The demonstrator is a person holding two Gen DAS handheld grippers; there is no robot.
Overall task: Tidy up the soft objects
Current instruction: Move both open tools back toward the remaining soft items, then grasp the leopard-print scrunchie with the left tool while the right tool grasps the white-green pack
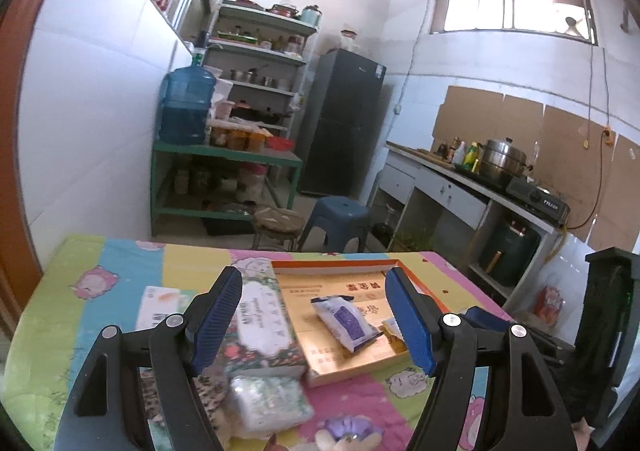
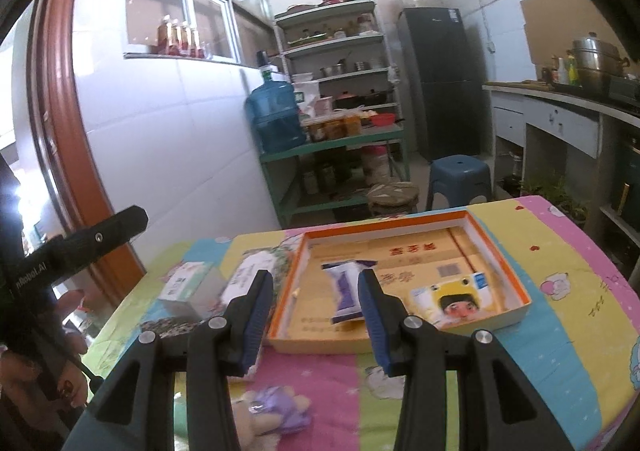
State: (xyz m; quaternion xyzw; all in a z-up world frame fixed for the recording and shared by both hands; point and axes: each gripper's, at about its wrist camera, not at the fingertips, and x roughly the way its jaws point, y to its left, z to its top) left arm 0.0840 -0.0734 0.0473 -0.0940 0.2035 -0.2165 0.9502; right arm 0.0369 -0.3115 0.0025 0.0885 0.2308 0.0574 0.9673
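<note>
Both hand-held grippers are hovering above the desk [image 1: 120, 259] with nothing between their blue pads. Left hand-held gripper [image 1: 316, 321] is gaping wide; right hand-held gripper [image 2: 316, 315] is standing about half open. Directly beneath them, a purple plush toy [image 2: 280, 407] and a clear-wrapped tissue pack [image 1: 268, 403] are lying on the patterned cloth. Just ahead, an orange-rimmed box [image 2: 496, 255] is holding a purple-and-white packet [image 2: 344, 291] and a cartoon-face packet [image 2: 456, 301]. Left of it, a floral tissue pack [image 1: 260, 323] is resting.

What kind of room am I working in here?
Most likely a home kitchen: a gas stove with a steamer pot on the counter, a dark fridge, and a rack of cookware. The work surface is a table under a cartoon-print cloth.
</note>
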